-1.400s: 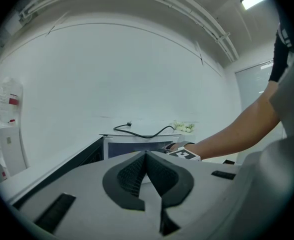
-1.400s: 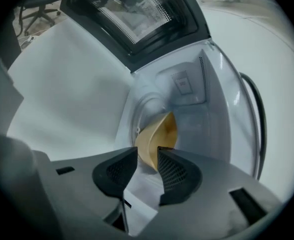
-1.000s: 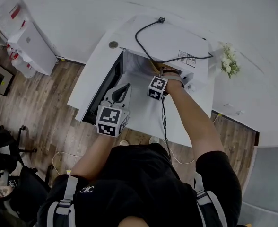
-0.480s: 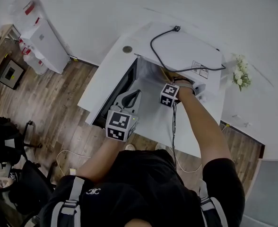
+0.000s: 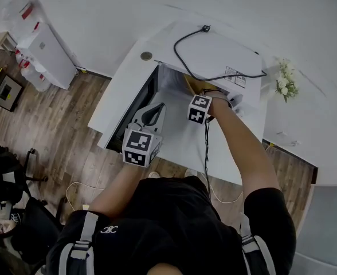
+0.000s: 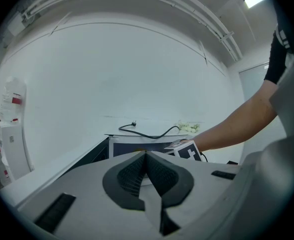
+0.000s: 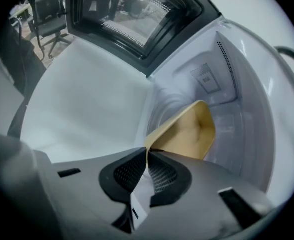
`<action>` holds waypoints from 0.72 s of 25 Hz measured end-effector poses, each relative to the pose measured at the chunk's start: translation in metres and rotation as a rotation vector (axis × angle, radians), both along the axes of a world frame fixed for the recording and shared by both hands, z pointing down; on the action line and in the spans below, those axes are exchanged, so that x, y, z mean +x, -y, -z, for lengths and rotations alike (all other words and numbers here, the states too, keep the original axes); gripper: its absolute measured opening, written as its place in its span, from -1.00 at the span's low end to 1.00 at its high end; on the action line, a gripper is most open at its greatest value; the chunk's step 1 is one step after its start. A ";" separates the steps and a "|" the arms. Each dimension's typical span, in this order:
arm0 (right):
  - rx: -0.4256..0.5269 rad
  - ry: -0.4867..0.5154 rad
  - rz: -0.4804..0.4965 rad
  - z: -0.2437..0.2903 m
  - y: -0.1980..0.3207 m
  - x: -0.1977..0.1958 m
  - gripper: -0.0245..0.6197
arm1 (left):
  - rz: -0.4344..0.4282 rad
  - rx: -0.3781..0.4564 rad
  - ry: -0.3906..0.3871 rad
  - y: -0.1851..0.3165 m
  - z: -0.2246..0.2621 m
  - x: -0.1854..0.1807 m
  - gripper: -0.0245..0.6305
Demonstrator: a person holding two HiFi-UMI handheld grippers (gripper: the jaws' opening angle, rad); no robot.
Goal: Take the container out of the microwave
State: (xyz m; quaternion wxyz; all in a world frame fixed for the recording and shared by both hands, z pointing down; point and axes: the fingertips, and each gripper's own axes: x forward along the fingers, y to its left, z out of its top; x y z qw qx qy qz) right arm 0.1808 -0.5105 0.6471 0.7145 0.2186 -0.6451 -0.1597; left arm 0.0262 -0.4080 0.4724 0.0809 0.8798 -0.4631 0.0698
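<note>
— How far along is it?

— Early, I'd say. The microwave [image 5: 214, 56] stands on the white table [image 5: 116, 99] with its door [image 7: 137, 14] swung wide, so the opening is done. The right hand-held gripper [image 7: 147, 155] reaches down into the cavity, and its jaws have just been closing. The near rim of the container [image 7: 192, 134] sits between them, and the pads look pinched onto that thin edge.

— So it has a grip. Is the container out yet?

— No. It is inside the cavity, close to the front opening. I can't tell whether it has left the cavity floor. What's left, as I judge it, is drawing it out past the door and setting it down on the table.

— And the other one?

— The left hand-held gripper [image 6: 146, 156] hangs out in front of the microwave, near the open door. Its jaws are together with nothing between them.

— What does the container look like?

— It is tan, with a thin wall, an open top and rounded corners, perhaps paper or pulp. The inside that shows looks bare. A wall that thin probably bends under a pinch, so I'd expect it to tip or flex as it comes out.
</note>
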 end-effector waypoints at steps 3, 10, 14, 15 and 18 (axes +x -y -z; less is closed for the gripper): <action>-0.049 0.021 0.015 0.002 -0.014 -0.006 -0.87 | -0.006 0.002 -0.001 -0.002 0.000 0.001 -0.91; -0.117 0.059 0.040 0.015 -0.044 -0.022 -0.88 | -0.019 0.000 -0.005 -0.010 -0.001 0.002 -0.91; -0.133 0.074 0.074 0.023 -0.063 -0.034 -0.88 | -0.022 0.000 -0.006 -0.014 -0.002 0.001 -0.91; -0.134 0.077 0.084 0.025 -0.068 -0.037 -0.88 | -0.022 -0.001 -0.007 -0.015 -0.003 0.001 -0.91; -0.139 0.084 0.113 0.028 -0.085 -0.044 -0.88 | -0.022 -0.003 -0.005 -0.017 -0.006 0.000 -0.91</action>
